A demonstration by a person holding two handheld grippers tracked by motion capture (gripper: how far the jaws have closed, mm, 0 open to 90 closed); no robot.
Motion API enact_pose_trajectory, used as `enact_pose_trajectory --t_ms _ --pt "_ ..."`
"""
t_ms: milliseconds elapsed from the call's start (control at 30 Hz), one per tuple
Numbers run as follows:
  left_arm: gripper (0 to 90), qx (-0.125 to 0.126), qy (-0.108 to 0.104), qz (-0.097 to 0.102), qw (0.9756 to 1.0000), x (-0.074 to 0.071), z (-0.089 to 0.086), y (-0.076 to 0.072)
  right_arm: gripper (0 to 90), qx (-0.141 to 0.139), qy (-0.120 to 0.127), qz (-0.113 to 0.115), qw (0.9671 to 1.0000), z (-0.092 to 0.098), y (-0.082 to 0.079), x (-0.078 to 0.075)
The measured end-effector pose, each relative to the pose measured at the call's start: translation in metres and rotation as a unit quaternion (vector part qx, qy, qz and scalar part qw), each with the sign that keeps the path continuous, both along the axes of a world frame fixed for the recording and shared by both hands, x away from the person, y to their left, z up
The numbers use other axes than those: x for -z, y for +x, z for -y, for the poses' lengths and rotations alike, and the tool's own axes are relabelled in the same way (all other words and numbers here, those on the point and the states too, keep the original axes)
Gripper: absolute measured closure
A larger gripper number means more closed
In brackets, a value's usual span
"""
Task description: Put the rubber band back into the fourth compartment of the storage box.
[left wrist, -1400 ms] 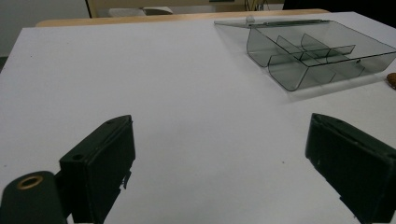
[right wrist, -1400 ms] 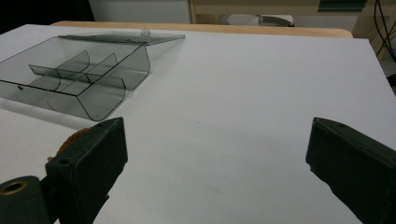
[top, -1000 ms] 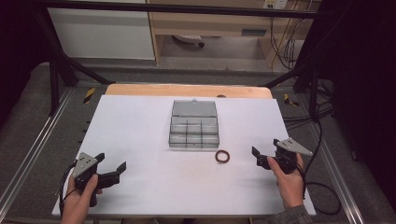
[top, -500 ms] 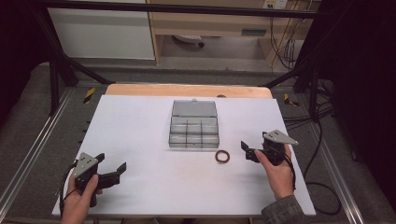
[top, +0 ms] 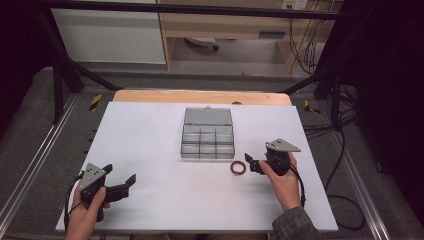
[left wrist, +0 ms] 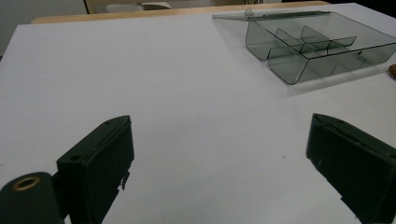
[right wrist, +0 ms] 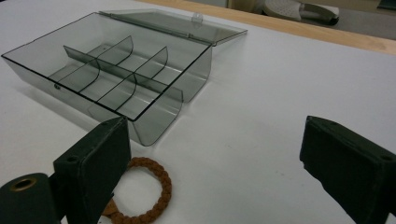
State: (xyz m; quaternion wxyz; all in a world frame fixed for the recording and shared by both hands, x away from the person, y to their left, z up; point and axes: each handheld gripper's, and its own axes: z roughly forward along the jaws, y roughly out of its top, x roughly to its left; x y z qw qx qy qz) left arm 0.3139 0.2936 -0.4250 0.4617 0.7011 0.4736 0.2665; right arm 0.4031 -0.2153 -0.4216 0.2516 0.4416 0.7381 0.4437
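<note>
In the right gripper view, the near jaw of the right hand-held gripper (right wrist: 215,172) covers the left part of the brown braided ring (right wrist: 149,191), and the bottom edge cuts the ring off. In the left gripper view, the ring (left wrist: 392,71) is a sliver at the right edge. The clear box (left wrist: 317,46) contents are too faint to tell.
</note>
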Motion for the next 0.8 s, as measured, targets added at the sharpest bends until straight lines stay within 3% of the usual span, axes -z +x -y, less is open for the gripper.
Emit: enact_pose_trajectory --t_ms 367,500,533,800 --pt "7.4 0.003 0.003 -0.002 1.0 0.0 0.001 0.0 8.1 -0.017 -0.006 -0.019 0.9997 -0.012 0.001 0.011" --pt "7.3 0.005 0.004 -0.002 1.0 0.0 0.002 0.0 15.1 -0.02 -0.01 -0.032 0.9992 -0.013 0.002 0.014" --pt "7.3 0.005 0.004 -0.002 1.0 0.0 0.002 0.0 22.7 -0.019 -0.013 -0.034 0.9992 -0.014 0.001 0.016" --pt "7.4 0.007 0.007 -0.004 0.9999 0.001 0.003 0.0 55.4 -0.034 -0.023 -0.06 0.9973 -0.014 0.001 0.026"
